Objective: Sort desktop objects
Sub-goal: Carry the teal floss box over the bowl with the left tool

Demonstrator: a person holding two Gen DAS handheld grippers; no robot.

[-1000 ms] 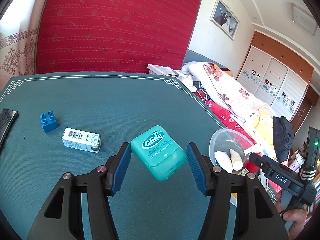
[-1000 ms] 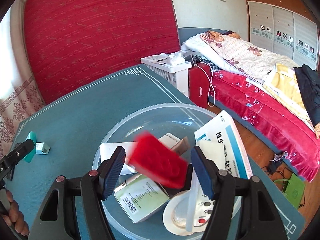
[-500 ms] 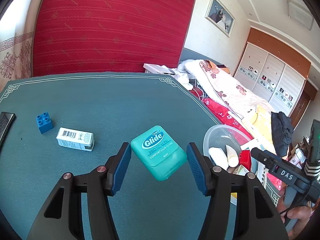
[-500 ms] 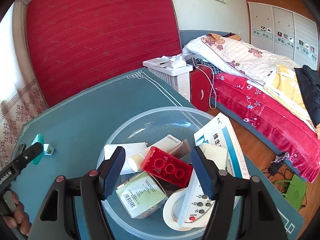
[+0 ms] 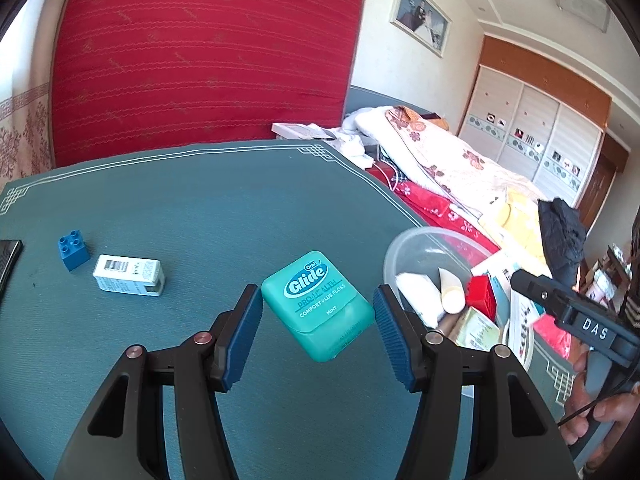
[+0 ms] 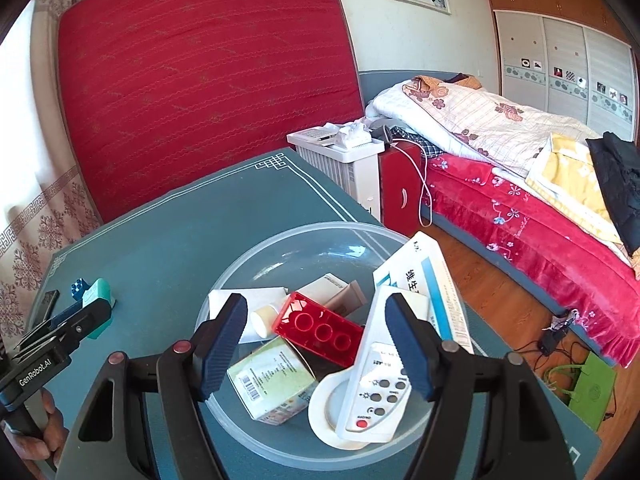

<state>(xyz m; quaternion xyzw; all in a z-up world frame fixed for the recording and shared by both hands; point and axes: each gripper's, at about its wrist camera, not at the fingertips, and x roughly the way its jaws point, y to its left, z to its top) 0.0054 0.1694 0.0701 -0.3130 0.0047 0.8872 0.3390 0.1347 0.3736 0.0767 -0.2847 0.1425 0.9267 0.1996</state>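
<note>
My left gripper point(image 5: 318, 328) is shut on a teal Glide floss box point(image 5: 318, 305) and holds it above the green table mat point(image 5: 200, 208); the box also shows in the right wrist view point(image 6: 99, 307). My right gripper point(image 6: 314, 346) is open and empty above a clear plastic bowl point(image 6: 280, 248). The bowl holds a red brick point(image 6: 318, 330), a white remote point(image 6: 376, 384), small boxes and tubes. The bowl also shows at the right of the left wrist view point(image 5: 416, 240). A blue brick point(image 5: 73, 249) and a white carton point(image 5: 129, 275) lie on the mat at left.
A dark phone point(image 5: 8, 256) lies at the mat's left edge. A blue-and-white box point(image 6: 428, 276) leans on the bowl's right rim. Beyond the table's right edge are a white heater point(image 6: 340, 160) and a bed point(image 6: 520, 184).
The red brick has dropped from between my right fingers into the bowl. My left gripper has carried the floss box toward the bowl, which now looks closer.
</note>
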